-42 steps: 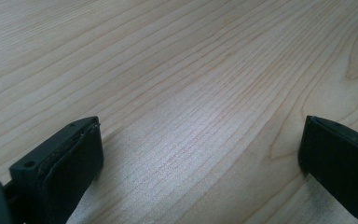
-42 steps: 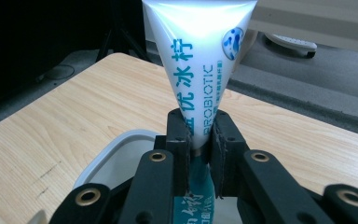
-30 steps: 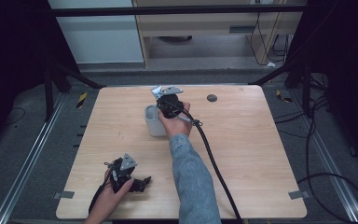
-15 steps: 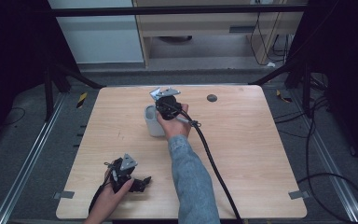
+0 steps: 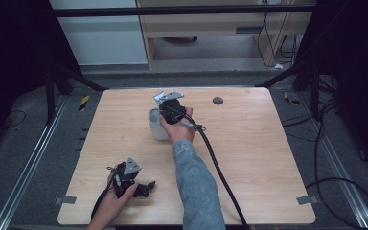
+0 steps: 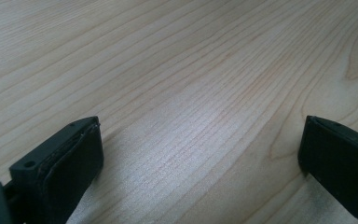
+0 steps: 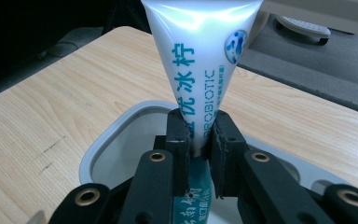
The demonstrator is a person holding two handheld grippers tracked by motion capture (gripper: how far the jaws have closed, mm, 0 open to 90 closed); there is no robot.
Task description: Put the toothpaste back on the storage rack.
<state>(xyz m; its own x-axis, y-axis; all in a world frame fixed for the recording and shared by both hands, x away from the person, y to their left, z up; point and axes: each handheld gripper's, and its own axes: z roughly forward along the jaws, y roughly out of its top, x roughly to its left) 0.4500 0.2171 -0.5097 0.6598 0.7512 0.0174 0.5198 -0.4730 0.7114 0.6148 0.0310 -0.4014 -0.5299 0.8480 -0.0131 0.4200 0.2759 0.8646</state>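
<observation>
Over the grey plastic cup (image 5: 156, 123) on the wooden worktop (image 5: 249, 158), right tongs (image 7: 199, 140) remain clamped on the white toothpaste tube (image 7: 200, 56), unchanged; insertion pending. Left tongs (image 6: 200, 154) rest open.

I work in what looks like a lab or recording studio set up for filming. My light wooden table (image 5: 249, 158) stands on grey carpet (image 5: 345, 158), with metal floor rails (image 5: 26, 167) running along both sides of me. Black frame struts (image 5: 74, 76) rise beyond my grippers at the far corners, under dark curtains. Loose cables (image 5: 335, 182) lie coiled on the floor off to my right, and a beige cabinet (image 5: 206, 21) stands ahead against the wall.
</observation>
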